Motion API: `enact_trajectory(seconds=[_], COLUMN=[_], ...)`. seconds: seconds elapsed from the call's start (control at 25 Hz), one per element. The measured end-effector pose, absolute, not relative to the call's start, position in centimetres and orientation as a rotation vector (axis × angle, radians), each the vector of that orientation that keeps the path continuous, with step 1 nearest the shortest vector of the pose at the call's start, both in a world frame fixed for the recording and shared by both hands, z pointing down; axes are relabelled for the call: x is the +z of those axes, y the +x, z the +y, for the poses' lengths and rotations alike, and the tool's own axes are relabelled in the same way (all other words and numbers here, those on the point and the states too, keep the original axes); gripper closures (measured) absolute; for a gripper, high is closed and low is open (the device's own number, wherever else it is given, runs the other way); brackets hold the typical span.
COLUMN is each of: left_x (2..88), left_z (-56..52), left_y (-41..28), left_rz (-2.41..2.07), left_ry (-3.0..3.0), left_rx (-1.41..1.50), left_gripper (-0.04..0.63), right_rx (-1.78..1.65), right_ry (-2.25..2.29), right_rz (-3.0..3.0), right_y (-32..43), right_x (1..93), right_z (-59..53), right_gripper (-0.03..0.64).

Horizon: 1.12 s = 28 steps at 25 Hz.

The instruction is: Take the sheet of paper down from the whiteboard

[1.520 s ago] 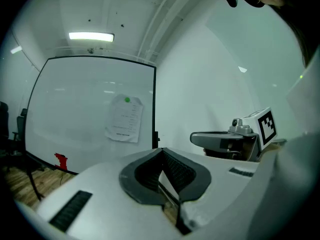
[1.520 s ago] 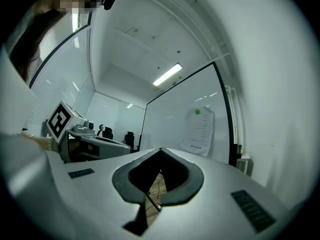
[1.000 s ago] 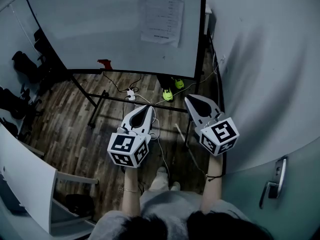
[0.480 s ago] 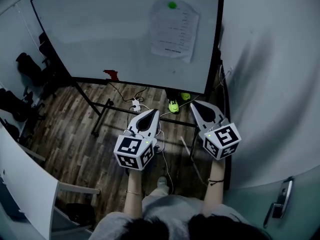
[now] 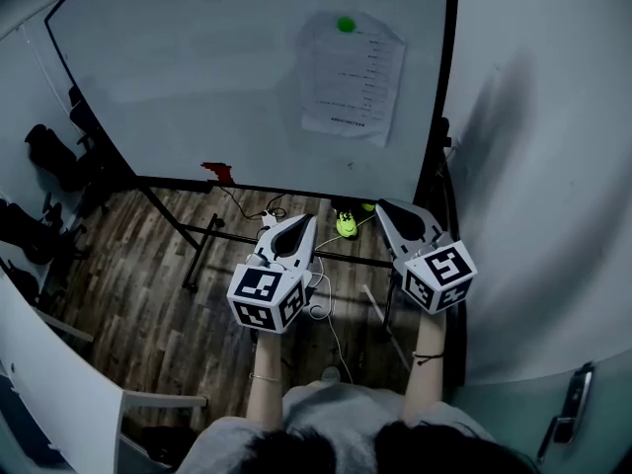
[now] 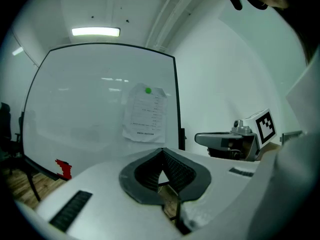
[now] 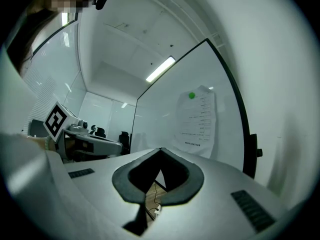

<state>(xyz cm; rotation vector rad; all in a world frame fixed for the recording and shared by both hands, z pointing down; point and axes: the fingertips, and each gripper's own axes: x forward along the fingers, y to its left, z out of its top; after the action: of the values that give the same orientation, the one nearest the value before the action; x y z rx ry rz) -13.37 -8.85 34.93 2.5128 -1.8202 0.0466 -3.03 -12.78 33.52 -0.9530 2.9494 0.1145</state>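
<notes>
Two empty tools: left gripper (image 5: 299,223) and right gripper (image 5: 383,207), jaws pressed together, open air ahead. Sheet of paper (image 5: 353,79) hangs beyond them near the right edge of the whiteboard (image 5: 178,77), printed, under a green magnet (image 5: 345,25).

One black-framed whiteboard (image 5: 197,77), one printed white paper sheet (image 5: 352,77), one round green magnet (image 5: 346,25), one red object (image 5: 219,172) and two white tools are shown: left tool (image 5: 304,220), right tool (image 5: 384,206).

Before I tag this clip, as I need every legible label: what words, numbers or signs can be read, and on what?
The sheet of paper on the whiteboard: printed lines, too small and blurred to read.
The left gripper and right gripper: black-and-white square markers only, no letters or digits.
No other text visible.
</notes>
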Motion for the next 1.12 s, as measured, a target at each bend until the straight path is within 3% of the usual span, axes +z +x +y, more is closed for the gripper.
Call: enact_trajectory(seconds=[0.72,1.12], left_x=[36.9,36.4], left_z=[-13.8,-17.5], left_y=[-17.0,-15.7], left_rz=[-1.708,-1.707], left_ry=[2.57,2.614], left_rx=[0.085,0.097], left_gripper=[0.592,0.592], right_rx=[0.093,0.078], right_ry=[-1.033,-1.097], right_rz=[2.909,2.859], right_y=[-7.4,-5.3], right_x=[35.0,34.0], right_z=[-16.7,-21.2], right_gripper=[0.617,0.617])
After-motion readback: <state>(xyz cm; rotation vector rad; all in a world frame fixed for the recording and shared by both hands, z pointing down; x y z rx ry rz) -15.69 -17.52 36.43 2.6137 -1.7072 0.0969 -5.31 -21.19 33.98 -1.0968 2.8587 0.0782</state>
